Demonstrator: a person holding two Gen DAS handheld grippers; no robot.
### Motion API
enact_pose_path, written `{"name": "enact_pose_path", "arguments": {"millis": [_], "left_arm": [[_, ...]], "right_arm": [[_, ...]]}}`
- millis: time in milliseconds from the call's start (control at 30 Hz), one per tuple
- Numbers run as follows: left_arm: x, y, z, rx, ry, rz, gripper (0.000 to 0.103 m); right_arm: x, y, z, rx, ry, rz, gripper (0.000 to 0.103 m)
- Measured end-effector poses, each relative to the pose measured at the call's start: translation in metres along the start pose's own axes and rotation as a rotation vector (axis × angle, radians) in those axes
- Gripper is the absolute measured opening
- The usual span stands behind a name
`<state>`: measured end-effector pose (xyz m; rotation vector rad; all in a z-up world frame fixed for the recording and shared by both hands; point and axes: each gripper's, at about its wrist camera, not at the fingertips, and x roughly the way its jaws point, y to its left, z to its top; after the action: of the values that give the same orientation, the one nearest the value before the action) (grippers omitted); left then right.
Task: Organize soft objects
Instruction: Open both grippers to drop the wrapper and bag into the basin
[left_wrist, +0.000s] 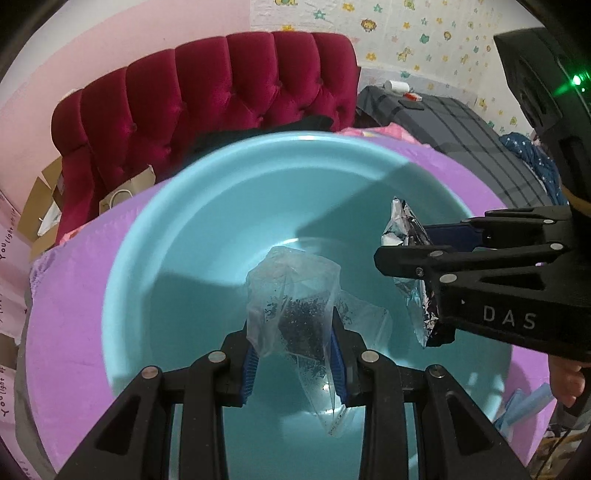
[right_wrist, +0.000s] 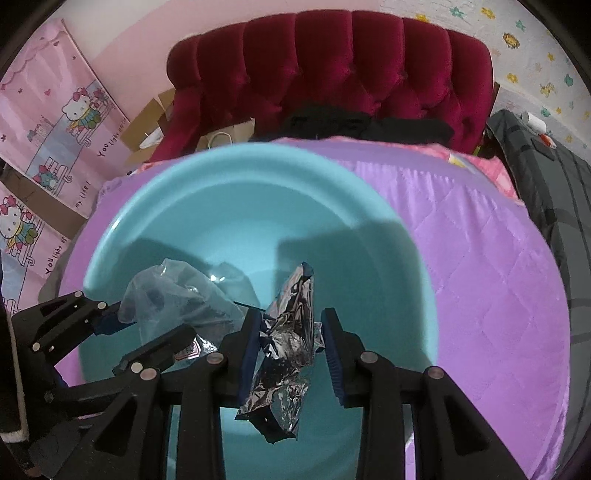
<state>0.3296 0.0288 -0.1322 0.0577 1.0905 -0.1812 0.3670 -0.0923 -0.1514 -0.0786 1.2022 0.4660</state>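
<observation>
A wide turquoise basin (left_wrist: 184, 221) (right_wrist: 229, 162) sits on a purple quilt (right_wrist: 480, 258), and both grippers hang over it. My left gripper (left_wrist: 291, 328) (right_wrist: 155, 325) is shut on a clear plastic bag (left_wrist: 291, 288) (right_wrist: 166, 288) holding dark granules; the bag droops between the blue pads above the basin floor. To its right, my right gripper (right_wrist: 290, 332) (left_wrist: 406, 243) is shut on a crumpled silver foil packet (right_wrist: 291, 306) (left_wrist: 421, 306), which dangles below the fingers. The two packets hang close together without touching.
A red tufted headboard (left_wrist: 221, 92) rises behind the basin, with black cloth (right_wrist: 369, 125) at its foot. Cardboard boxes (left_wrist: 44, 192) and a paper bag stand at the left. A dark grey striped case (left_wrist: 461, 129) lies at the right. A hand (left_wrist: 565, 376) grips the right tool.
</observation>
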Motion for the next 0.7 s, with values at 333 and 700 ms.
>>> {"name": "enact_pose_path", "arguments": {"millis": [333, 700], "left_arm": [[0.001, -0.004, -0.002, 0.005, -0.02, 0.033, 0.058], [-0.022, -0.003, -0.01, -0.011, -0.077, 0.09, 0.103]], "right_arm": [[-0.002, 0.001, 0.003, 0.009, -0.026, -0.014, 0.056], [-0.03, 0.009, -0.001, 0.017, -0.067, -0.069, 0.103]]}}
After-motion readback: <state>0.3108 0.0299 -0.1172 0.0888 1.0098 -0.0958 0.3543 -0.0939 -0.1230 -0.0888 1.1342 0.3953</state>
